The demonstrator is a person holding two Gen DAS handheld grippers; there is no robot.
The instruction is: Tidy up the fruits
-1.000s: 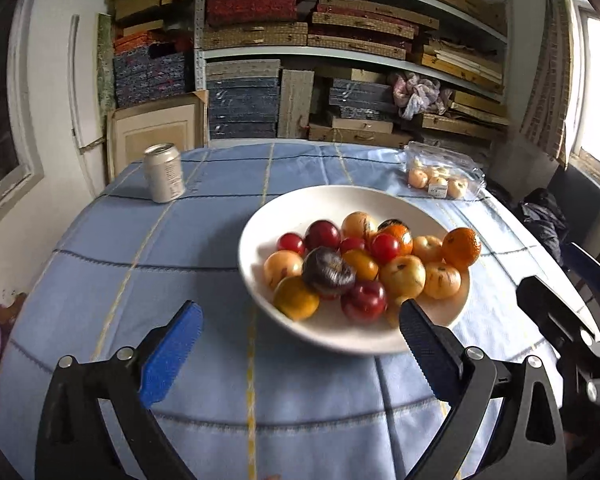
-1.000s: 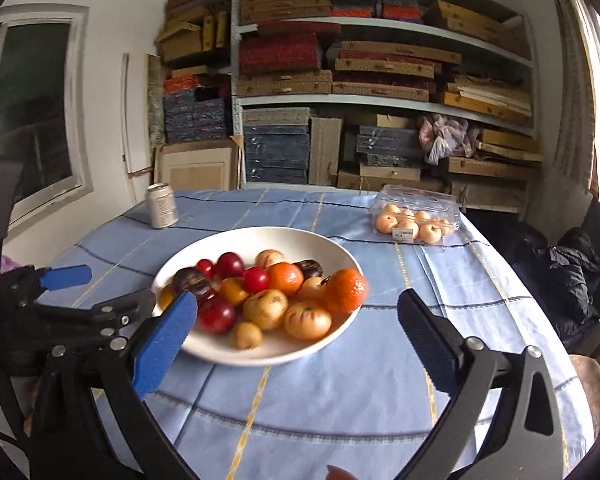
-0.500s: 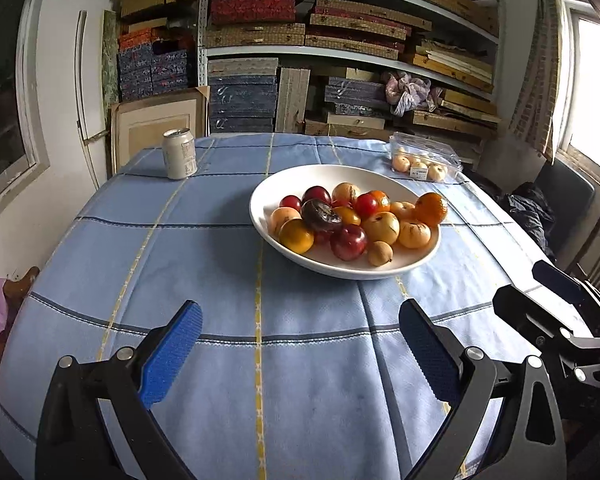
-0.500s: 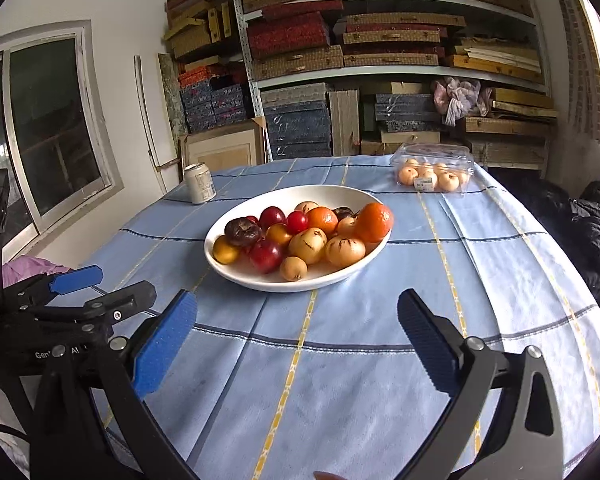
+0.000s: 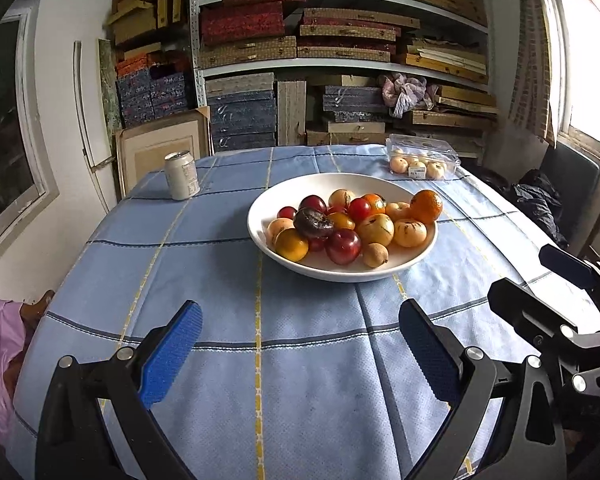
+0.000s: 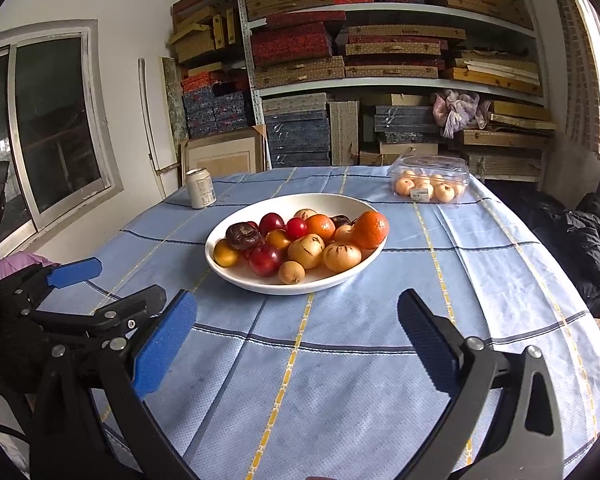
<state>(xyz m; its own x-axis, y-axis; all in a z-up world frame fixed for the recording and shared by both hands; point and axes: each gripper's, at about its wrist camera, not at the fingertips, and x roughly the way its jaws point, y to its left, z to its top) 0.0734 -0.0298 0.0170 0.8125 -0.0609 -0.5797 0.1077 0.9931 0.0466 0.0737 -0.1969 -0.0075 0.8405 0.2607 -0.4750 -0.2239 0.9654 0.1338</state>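
A drink can [image 5: 181,175] stood upright at the far left of the blue checked tablecloth [image 5: 308,364]. Behind the table, shelves [image 6: 396,80] held stacked flat boxes, with a bundled plastic bag [image 6: 456,112] on the right. A framed panel [image 5: 162,152] leaned against the wall beside a window [image 6: 52,128].

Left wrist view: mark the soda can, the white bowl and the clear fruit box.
soda can [image 5: 182,176], left wrist view, middle of its side wall.
white bowl [image 5: 260,216], left wrist view, bare inner wall at left.
clear fruit box [image 5: 422,152], left wrist view, lid top.
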